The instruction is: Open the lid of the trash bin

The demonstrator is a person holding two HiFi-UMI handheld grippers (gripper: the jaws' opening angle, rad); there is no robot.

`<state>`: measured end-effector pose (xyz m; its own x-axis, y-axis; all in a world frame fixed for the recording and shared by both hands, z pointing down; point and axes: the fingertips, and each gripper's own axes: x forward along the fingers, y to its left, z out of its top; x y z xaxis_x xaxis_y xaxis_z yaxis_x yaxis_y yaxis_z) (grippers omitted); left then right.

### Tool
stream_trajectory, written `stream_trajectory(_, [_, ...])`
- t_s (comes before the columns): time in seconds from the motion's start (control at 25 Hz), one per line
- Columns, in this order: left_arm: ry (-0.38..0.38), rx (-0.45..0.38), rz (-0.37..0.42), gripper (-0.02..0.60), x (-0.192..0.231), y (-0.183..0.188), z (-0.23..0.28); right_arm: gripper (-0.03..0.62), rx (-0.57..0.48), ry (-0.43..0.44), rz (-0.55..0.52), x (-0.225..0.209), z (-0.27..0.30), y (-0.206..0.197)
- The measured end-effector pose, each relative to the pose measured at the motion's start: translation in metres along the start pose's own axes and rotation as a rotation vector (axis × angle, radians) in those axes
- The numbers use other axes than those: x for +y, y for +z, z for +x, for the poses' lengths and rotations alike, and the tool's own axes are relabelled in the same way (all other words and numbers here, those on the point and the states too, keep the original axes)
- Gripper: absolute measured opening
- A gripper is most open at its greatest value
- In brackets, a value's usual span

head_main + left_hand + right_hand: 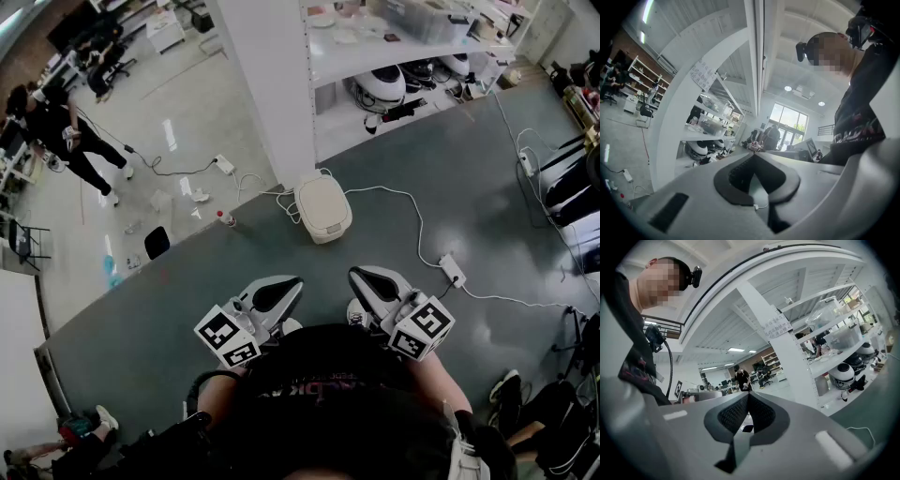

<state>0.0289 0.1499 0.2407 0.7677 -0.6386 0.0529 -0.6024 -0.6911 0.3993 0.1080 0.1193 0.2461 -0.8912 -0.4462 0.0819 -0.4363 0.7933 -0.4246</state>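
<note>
Left hand-held gripper (281, 291): jaws together, nothing between them, held level.

Trash bin (323, 208): cream-white, rounded box shape, lid down and closed. It stands on the grey floor (187, 309) ahead of both hand-held grippers and between them, well apart from each, just beside a white pillar (262, 84).

Right hand-held gripper (367, 281): jaws together, empty, level.

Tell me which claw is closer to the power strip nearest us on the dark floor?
Right. The right claw sits just left of the power strip; the left claw is farther left, beyond it.
</note>
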Motion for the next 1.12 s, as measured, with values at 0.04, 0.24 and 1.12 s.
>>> stream_trajectory(0.04, [0.0,-0.002,-0.001,0.002,0.0,0.0,0.0,0.008,0.001,-0.002,-0.001,-0.001,0.0,0.0])
stream_trajectory(0.24, [-0.004,-0.008,-0.004,0.002,0.001,-0.001,-0.001,0.008,0.003,-0.003,-0.006,0.001,0.0,-0.002])
stream_trajectory(1.12, [0.019,0.004,0.056,0.002,-0.003,-0.008,-0.019,0.008,-0.008,0.007,-0.02,0.016,0.002,0.0])
